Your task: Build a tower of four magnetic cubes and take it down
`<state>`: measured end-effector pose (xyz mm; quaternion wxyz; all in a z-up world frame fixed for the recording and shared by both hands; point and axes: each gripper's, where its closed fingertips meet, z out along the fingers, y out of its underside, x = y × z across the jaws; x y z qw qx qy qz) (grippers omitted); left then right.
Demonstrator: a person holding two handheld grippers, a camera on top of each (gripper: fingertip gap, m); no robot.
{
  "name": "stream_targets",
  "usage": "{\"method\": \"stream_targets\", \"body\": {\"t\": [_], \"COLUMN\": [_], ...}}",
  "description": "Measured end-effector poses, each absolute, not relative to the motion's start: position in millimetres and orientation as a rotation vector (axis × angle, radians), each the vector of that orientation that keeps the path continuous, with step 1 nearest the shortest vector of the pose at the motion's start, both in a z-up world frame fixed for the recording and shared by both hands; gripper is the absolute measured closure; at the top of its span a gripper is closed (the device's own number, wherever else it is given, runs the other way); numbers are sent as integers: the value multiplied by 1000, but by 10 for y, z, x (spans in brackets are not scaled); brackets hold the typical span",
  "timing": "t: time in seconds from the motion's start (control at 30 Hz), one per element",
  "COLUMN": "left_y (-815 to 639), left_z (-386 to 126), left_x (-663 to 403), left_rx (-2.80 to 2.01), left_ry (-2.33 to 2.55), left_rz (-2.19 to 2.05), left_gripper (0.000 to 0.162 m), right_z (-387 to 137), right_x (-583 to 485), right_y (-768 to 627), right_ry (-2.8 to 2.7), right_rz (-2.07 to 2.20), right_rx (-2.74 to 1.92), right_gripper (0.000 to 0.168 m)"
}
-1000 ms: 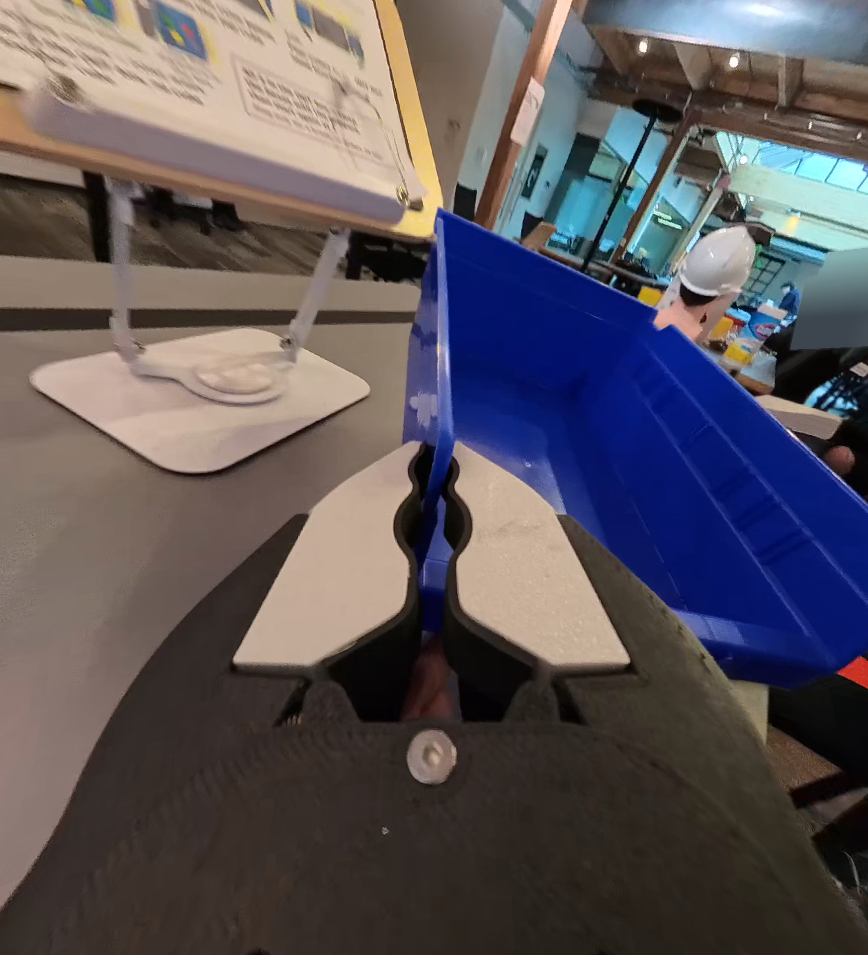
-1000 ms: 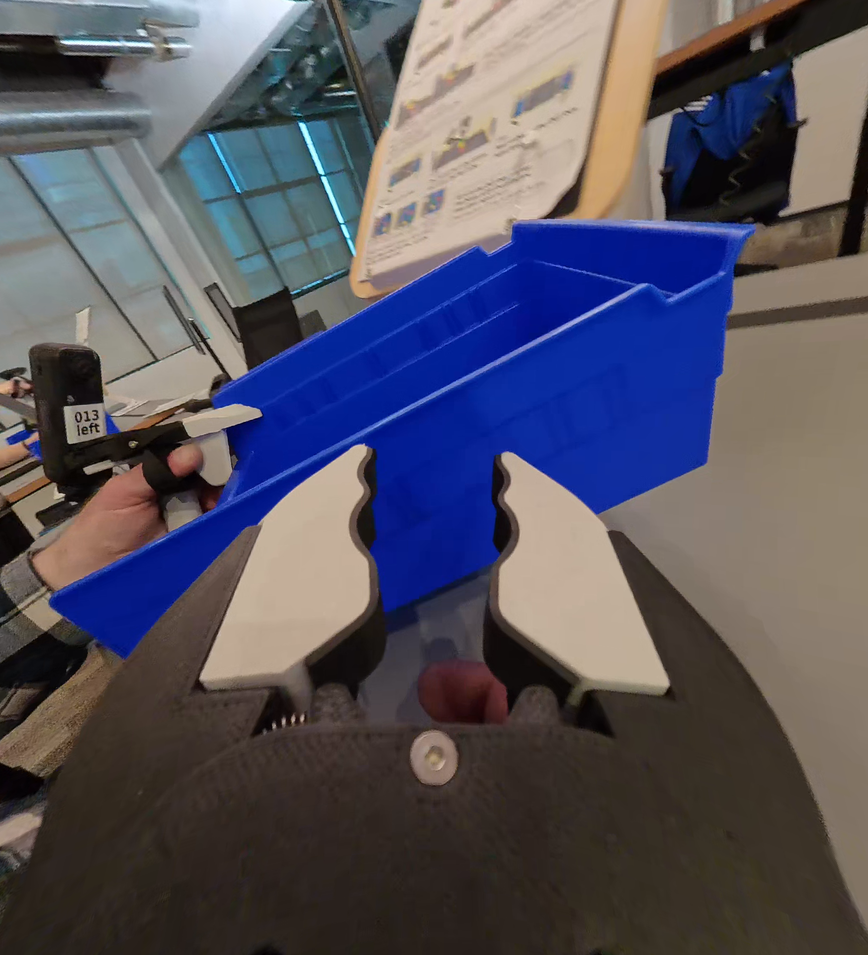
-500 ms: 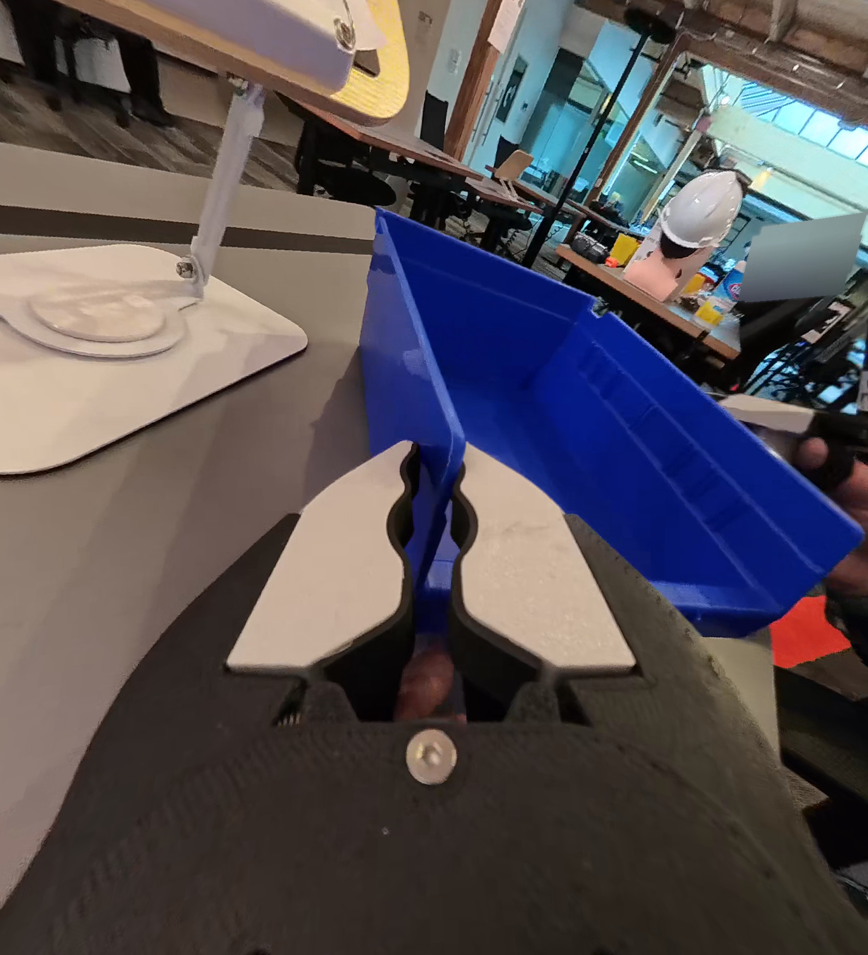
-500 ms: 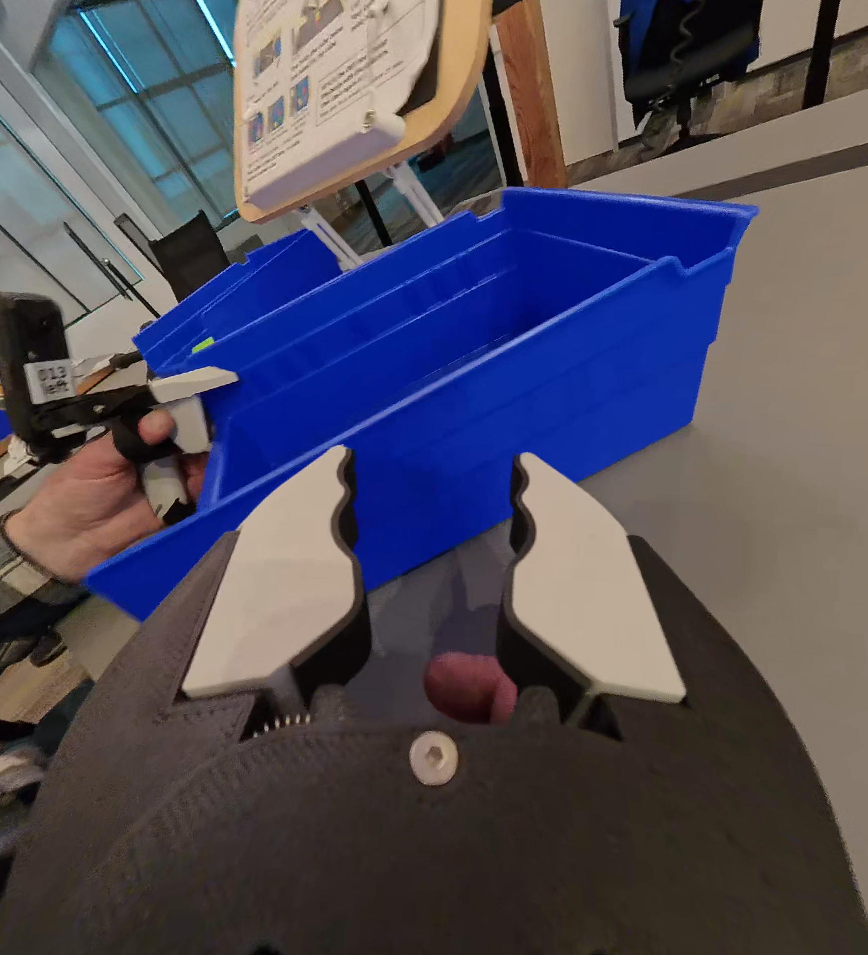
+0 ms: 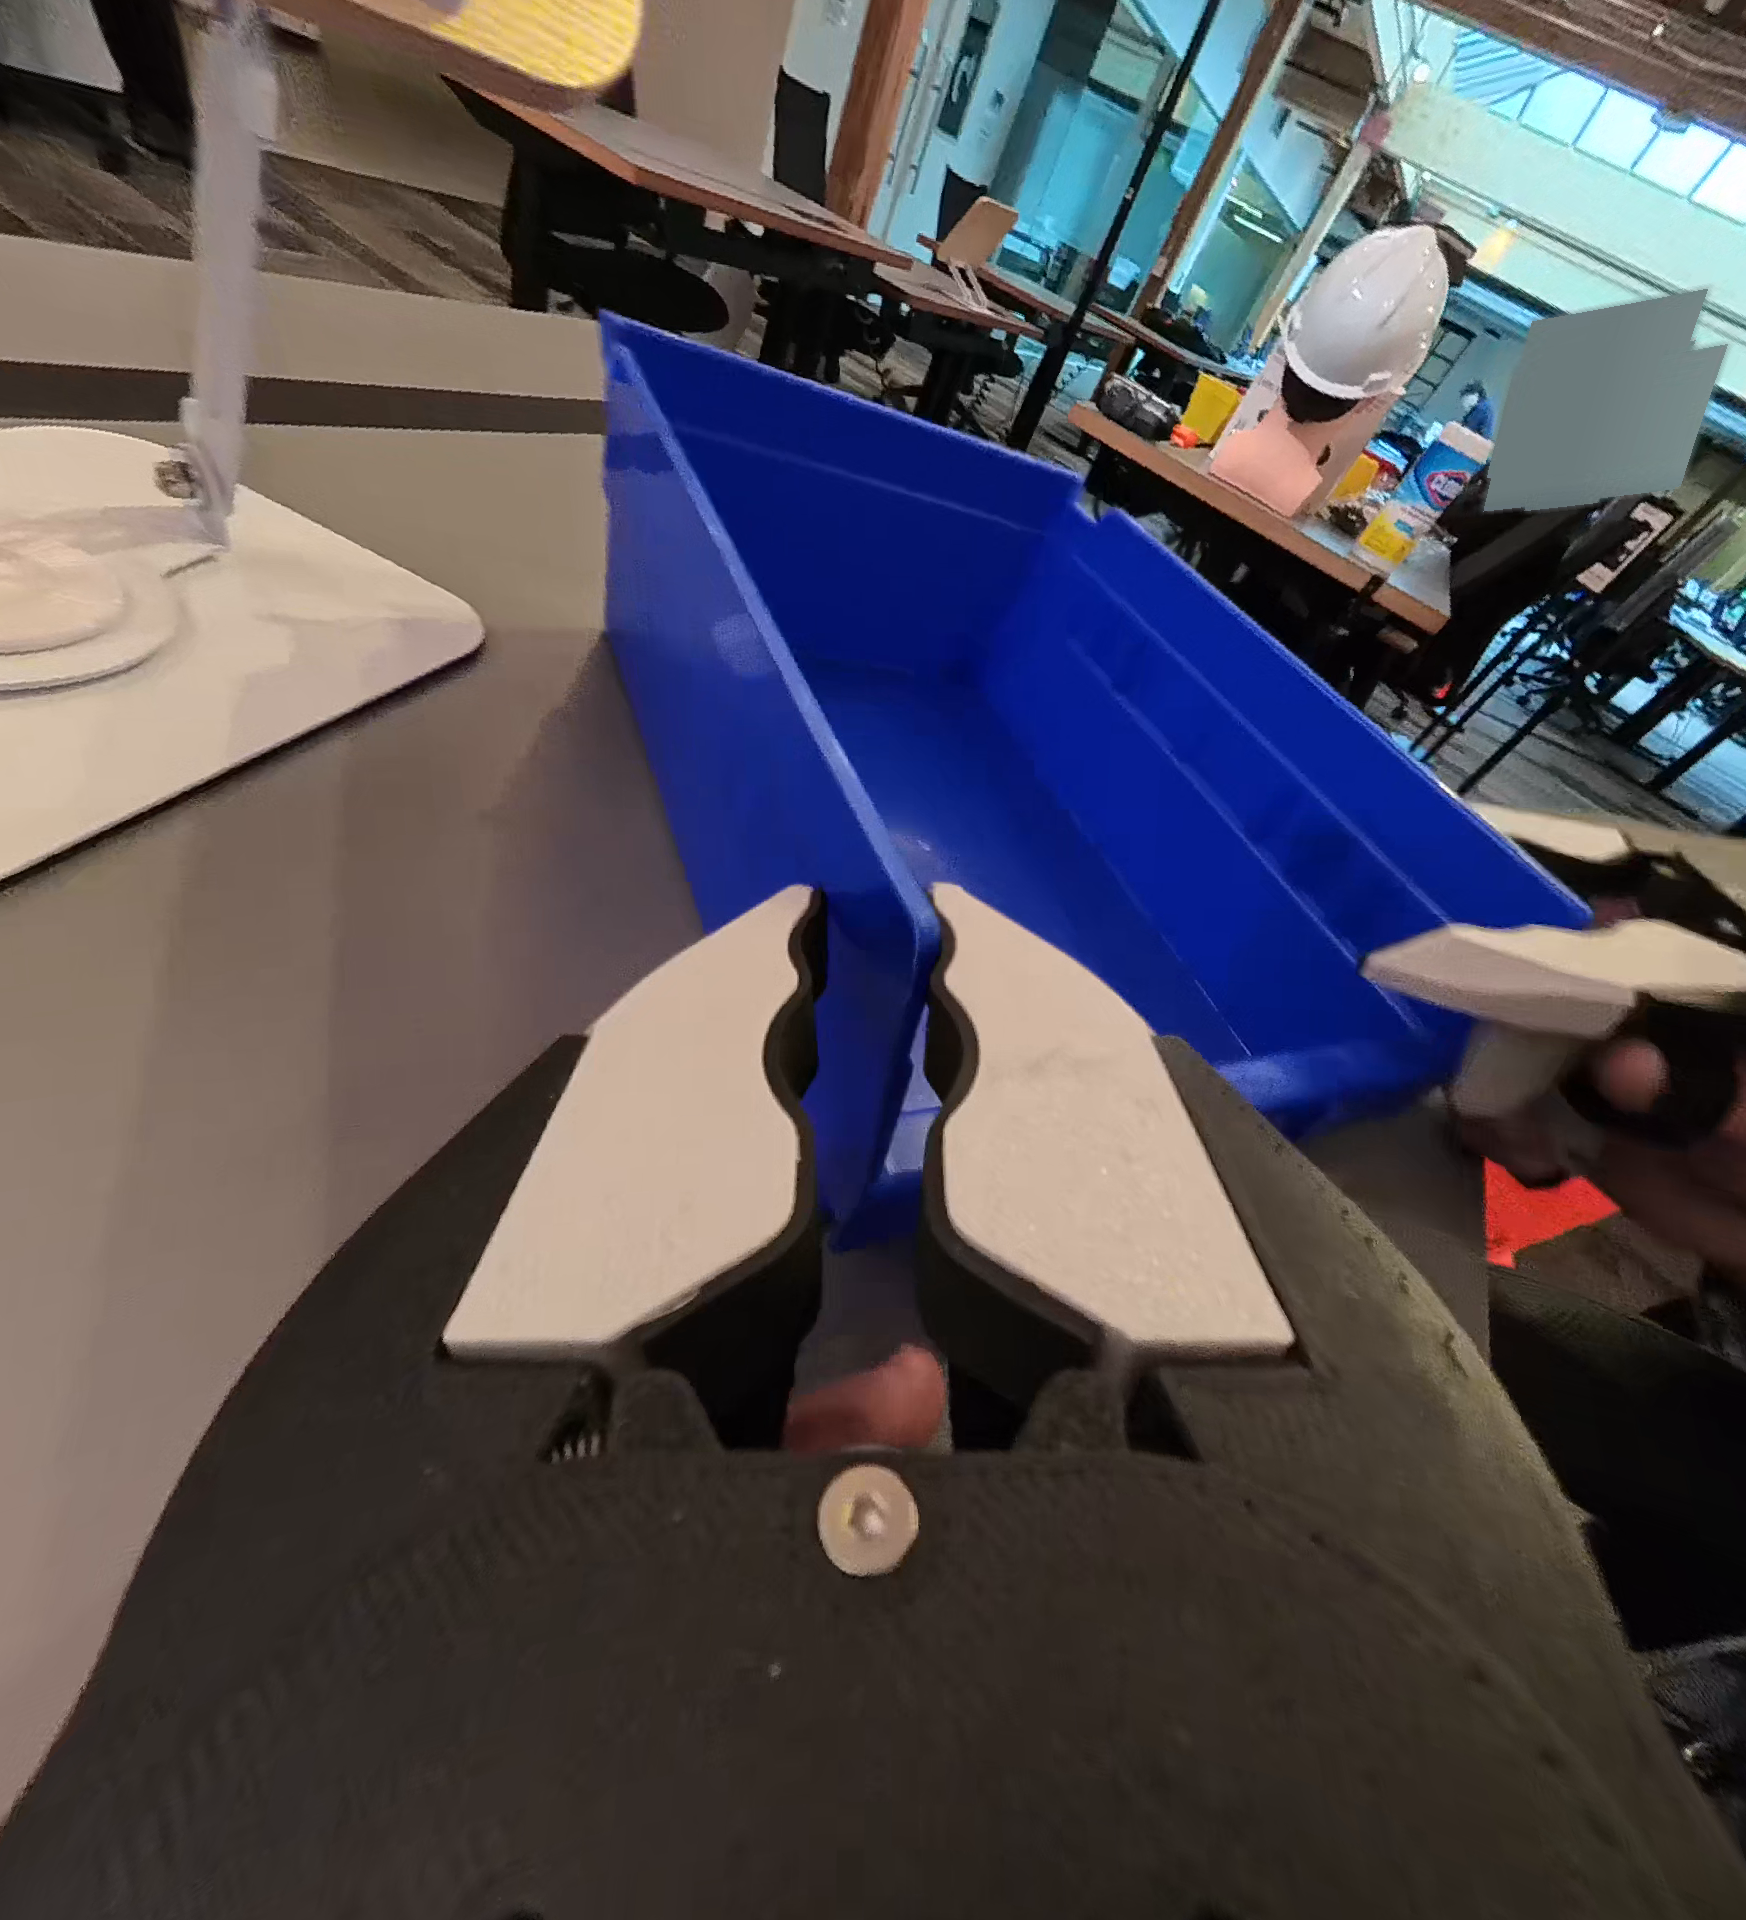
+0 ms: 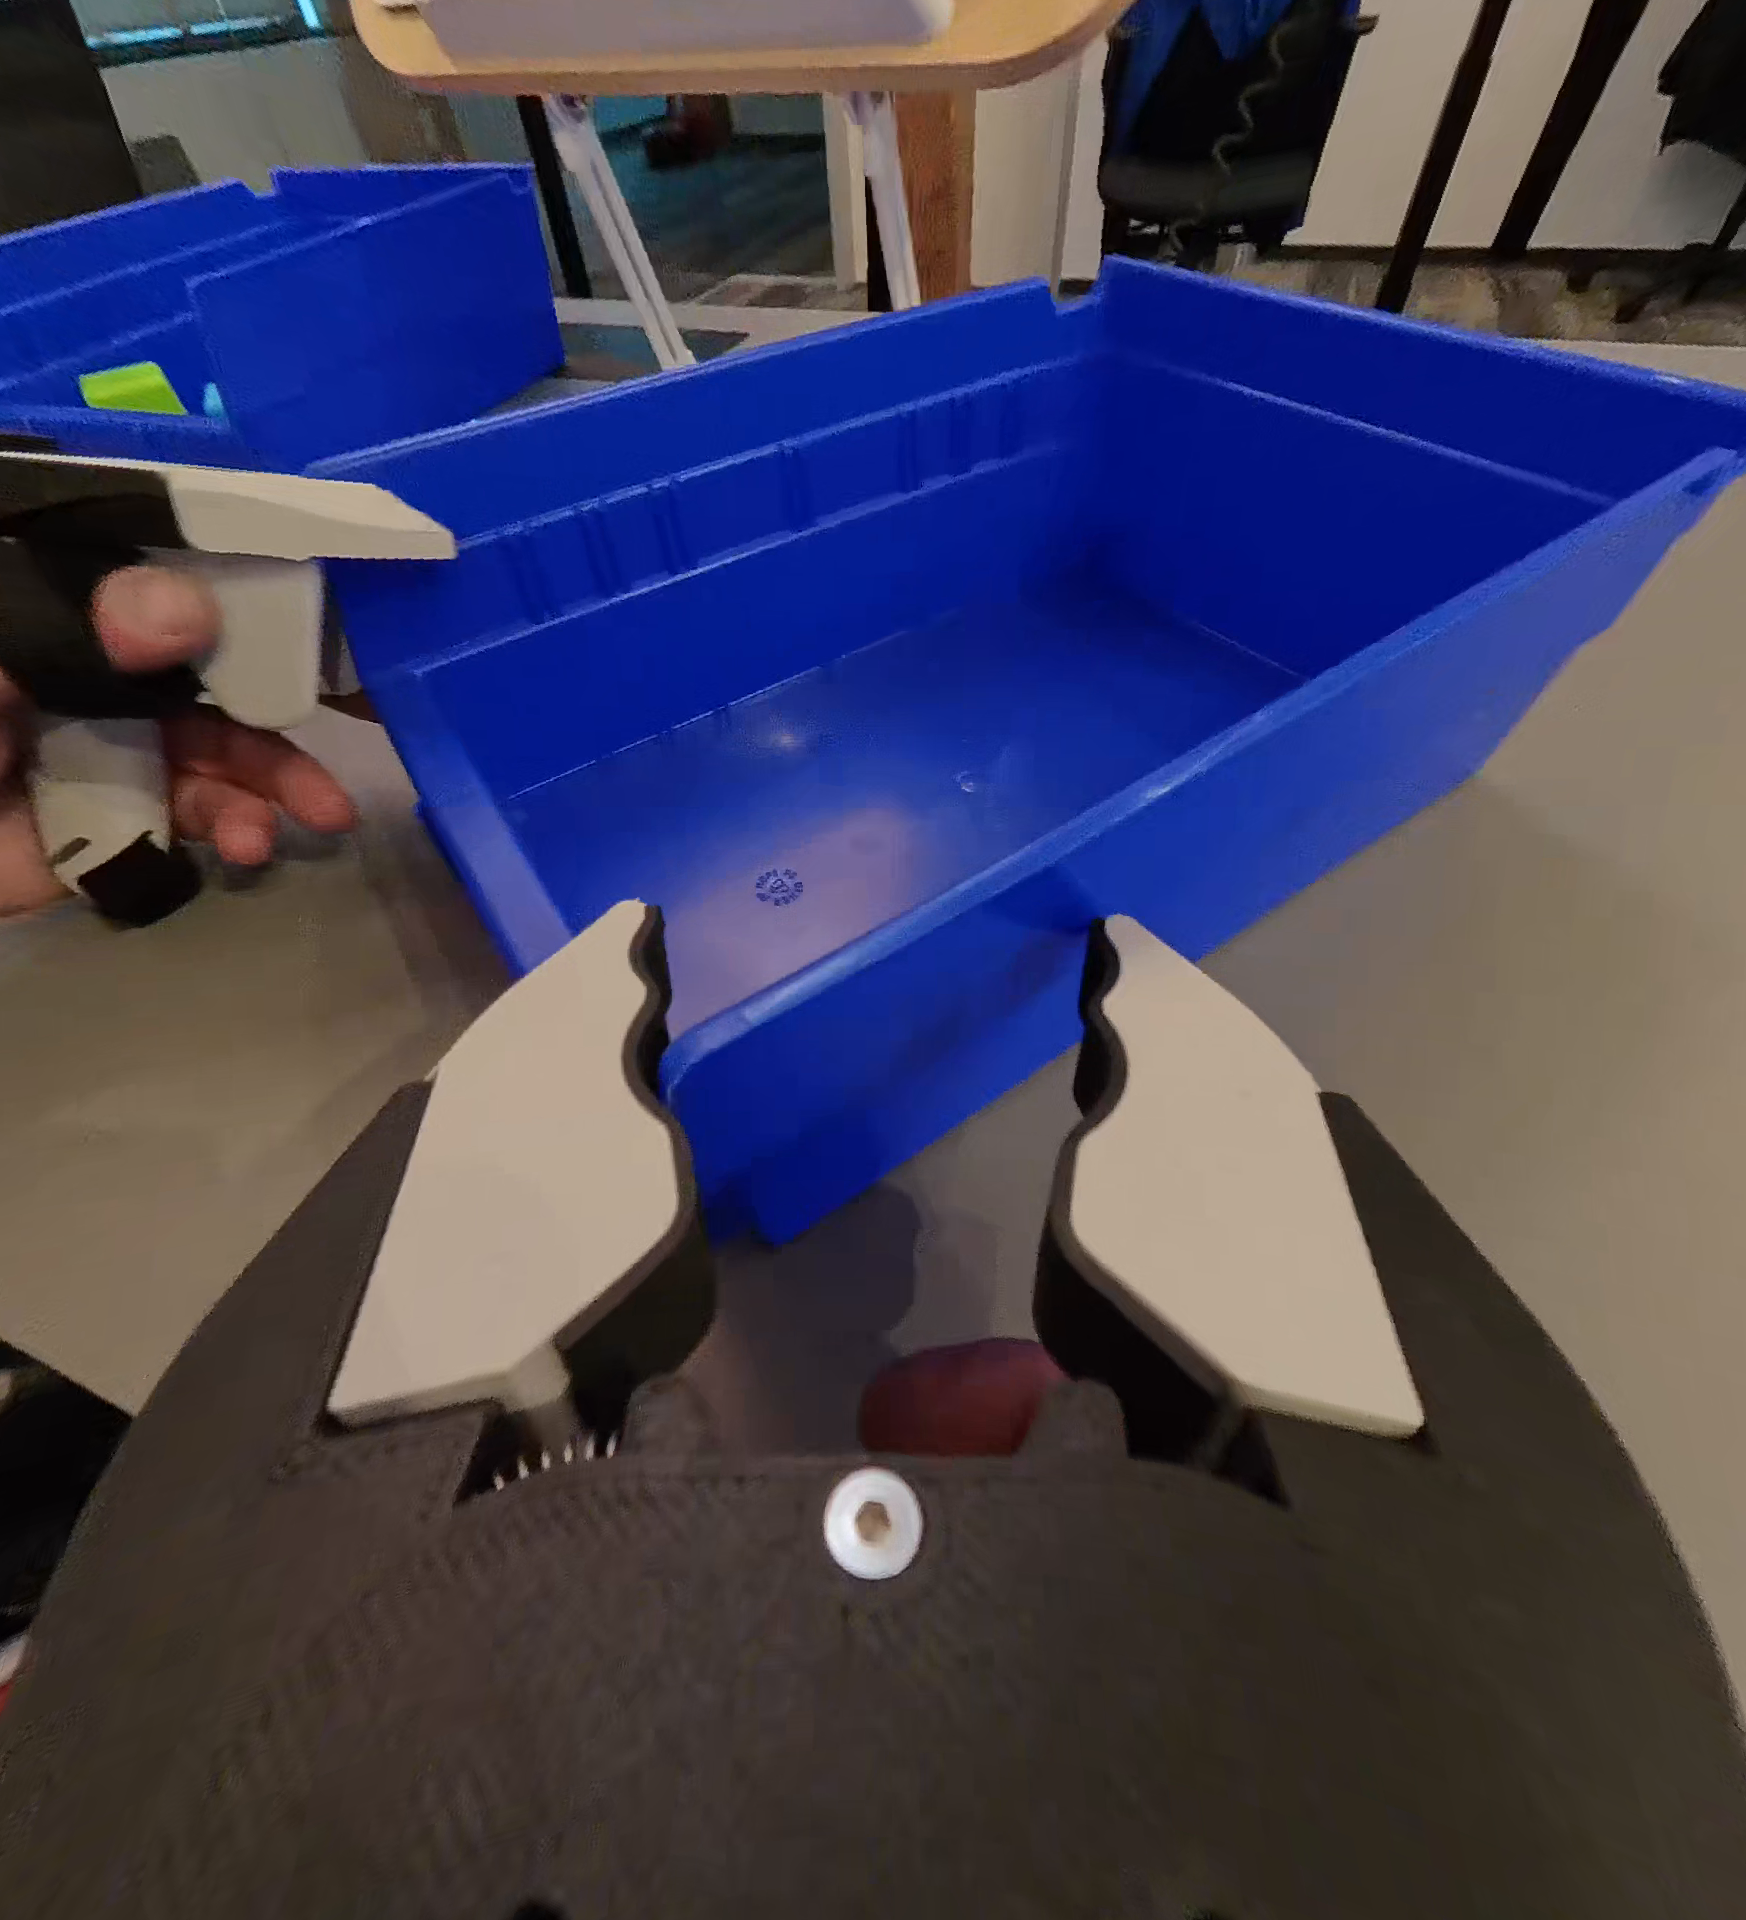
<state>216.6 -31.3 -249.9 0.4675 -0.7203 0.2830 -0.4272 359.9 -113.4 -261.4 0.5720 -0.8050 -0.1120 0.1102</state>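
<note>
The left gripper (image 5: 874, 914) is closed on the side wall of the empty blue bin (image 5: 962, 727), one finger inside and one outside, close to the bin's near corner. The right gripper (image 6: 874, 935) has its fingers wide apart and holds nothing; it hovers just above the opposite low wall of the same bin. The bin seems to sit flat on the grey bench (image 6: 1575, 987), near the bench edge on the person's side.

No magnetic cubes are visible inside this bin. A second blue bin (image 6: 256, 301) stands farther back toward the left of the bench, and a green piece (image 6: 126, 390) shows in it; perhaps the cubes are there, but I cannot tell.

I judge the step in hand is to place this bin before the building starts. To do it well, the left gripper should let the bin rest fully on the bench first, and only then open straight sideways, so the thin wall does not catch on a finger and drag the bin. The white stand base (image 5: 173, 675) is just beside the bin, so a small clearance there is wise.
</note>
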Motion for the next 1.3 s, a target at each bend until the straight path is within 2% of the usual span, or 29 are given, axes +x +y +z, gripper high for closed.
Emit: {"method": "stream_targets", "body": {"t": [0.1, 0.27, 0.73, 1.3], "left_y": [-359, -324, 284, 1040], "left_z": [-2512, -2513, -2510, -2494], "left_x": [2355, 2791, 3800, 4145], "left_rx": [-1770, -1791, -1832, -1802], "left_ry": [738, 809, 737, 582], "left_rz": [-1053, -1054, -1034, -1054], "left_gripper": [143, 138, 131, 129], "right_z": [-2622, -2650, -2656, -2641], "right_x": [3903, 4433, 5503, 5827], "right_y": [-1004, -686, 477, 1368], "right_ry": [-296, -273, -371, -348], "right_rz": [215, 256, 279, 350], "right_rx": [-1921, -1977, -2098, -2079], "right_gripper": [106, 116, 130, 135]}}
